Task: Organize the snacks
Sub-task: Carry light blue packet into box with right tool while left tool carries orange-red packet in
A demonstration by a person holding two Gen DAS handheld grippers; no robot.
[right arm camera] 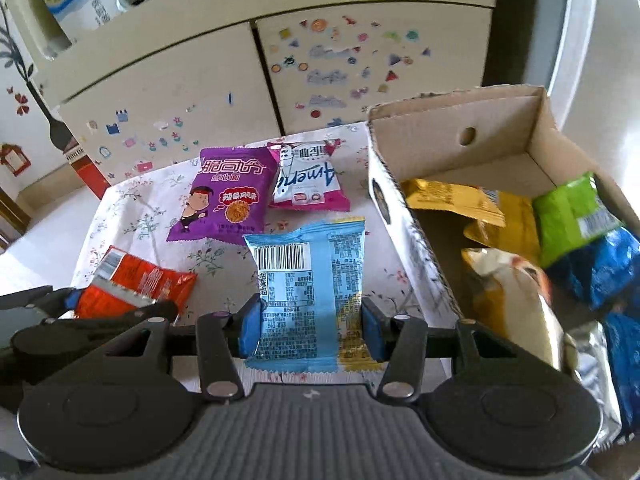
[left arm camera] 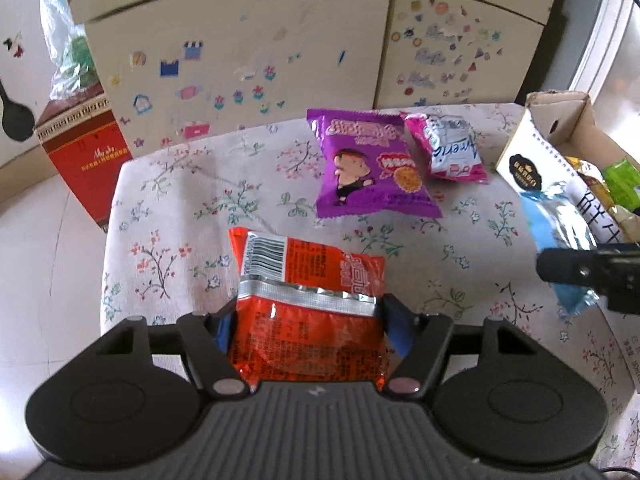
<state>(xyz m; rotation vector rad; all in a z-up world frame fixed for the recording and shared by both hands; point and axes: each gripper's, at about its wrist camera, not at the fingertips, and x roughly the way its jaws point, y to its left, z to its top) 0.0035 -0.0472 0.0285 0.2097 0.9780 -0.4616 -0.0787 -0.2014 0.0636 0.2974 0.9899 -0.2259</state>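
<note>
1. Left wrist view: an orange-red snack packet (left arm camera: pixel 308 316) is pinched between the blue pads of the left gripper (left arm camera: pixel 308 320), barcode side up.
2. The table is covered by a flowered cloth (left arm camera: pixel 192 208).
3. Farther back on the cloth, a purple snack packet (left arm camera: pixel 368 164) is seen, and a pink and white packet (left arm camera: pixel 450 150) is laid just beside it, over its right edge.
4. Right wrist view: a light blue snack packet (right arm camera: pixel 310 292) is squeezed between the pads of the right gripper (right arm camera: pixel 310 326), back side up.
5. A cardboard box (right arm camera: pixel 400 200) is placed to the right of the cloth.
6. Inside the box, yellow packets (right arm camera: pixel 452 196), a green packet (right arm camera: pixel 572 216) and dark blue packets (right arm camera: pixel 604 268) are piled together.
7. A cabinet (right arm camera: pixel 180 92) with many small stickers is seen behind the table.
</note>
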